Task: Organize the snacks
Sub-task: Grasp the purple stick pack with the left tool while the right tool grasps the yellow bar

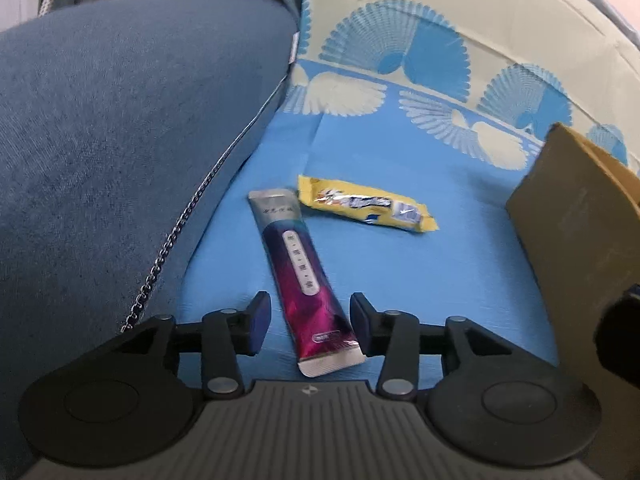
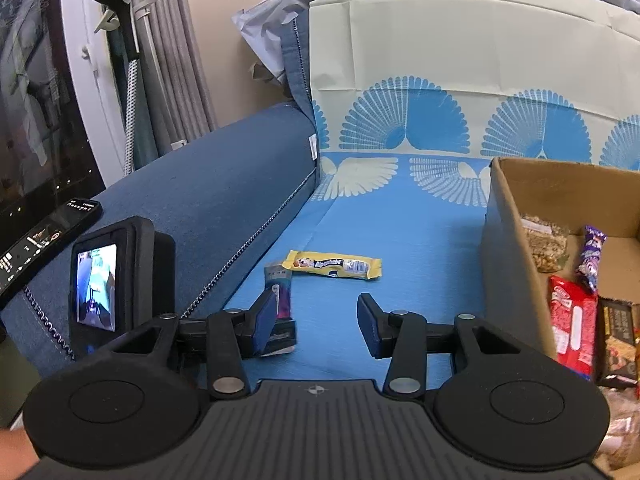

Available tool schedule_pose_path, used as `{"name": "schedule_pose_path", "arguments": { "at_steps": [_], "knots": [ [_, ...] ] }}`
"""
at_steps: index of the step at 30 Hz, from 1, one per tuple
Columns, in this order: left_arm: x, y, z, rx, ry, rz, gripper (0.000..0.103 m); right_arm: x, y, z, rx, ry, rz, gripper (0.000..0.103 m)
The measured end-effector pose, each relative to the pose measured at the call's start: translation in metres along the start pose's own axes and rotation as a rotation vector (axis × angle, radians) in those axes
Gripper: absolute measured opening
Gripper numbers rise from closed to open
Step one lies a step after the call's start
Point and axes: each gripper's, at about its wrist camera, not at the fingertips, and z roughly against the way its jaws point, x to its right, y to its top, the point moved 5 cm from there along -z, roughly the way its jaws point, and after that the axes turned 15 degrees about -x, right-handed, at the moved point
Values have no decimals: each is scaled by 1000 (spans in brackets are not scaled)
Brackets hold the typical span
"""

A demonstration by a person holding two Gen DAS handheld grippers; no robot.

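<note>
A purple and silver stick packet (image 1: 298, 272) lies on the blue cloth, its near end between the open fingers of my left gripper (image 1: 308, 326), which stands around it without closing. A yellow snack bar (image 1: 366, 204) lies just beyond it. In the right wrist view the same packet (image 2: 280, 296) and yellow bar (image 2: 334, 266) lie ahead and left. My right gripper (image 2: 316, 324) is open and empty above the cloth. The left gripper's body (image 2: 120, 280) shows at the left of that view.
A cardboard box (image 2: 508, 220) stands at the right holding several snacks, among them a red pack (image 2: 572, 320) and a purple wrapper (image 2: 592, 256); its wall shows in the left view (image 1: 580, 232). A blue sofa arm (image 1: 120, 140) rises at the left. A patterned cushion (image 2: 440, 80) backs the seat.
</note>
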Motion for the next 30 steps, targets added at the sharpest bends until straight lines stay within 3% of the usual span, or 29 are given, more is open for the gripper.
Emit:
{"name": "schedule_pose_path", "arguments": {
  "at_steps": [2,3,4,6,9,14,17,21,25,30],
  "knots": [
    [-3,1,-5,-10,-16,17,47,-1,1,-4,-3,-1,-8,47],
    [-3,2,-5,-11,-19,13,35,-2,0,-5,-5,-2,-8,47],
    [-2,1,-4,-15,-32,7,34,-3,0,-7,-7,-4,-9,47],
    [-5,-1,0,-37,-62,15,23,-4,2,-10,-14,5,-27,47],
    [-22,-7,10,-112,-138,138,19,0,9,-13,-13,29,-79,47],
    [-30,-30,34,-119,-160,238,19,12,34,-38,-62,72,-225,47],
    [-30,-30,37,-95,-143,240,20,19,52,-73,-115,109,-331,47],
    [-39,-30,34,-106,-188,290,20,33,76,-126,-227,136,-486,49],
    [-44,-29,32,-116,-217,320,20,48,96,-176,-344,138,-592,63],
    [-43,-30,33,-117,-220,309,20,55,109,-214,-435,43,-622,65]
  ]
}}
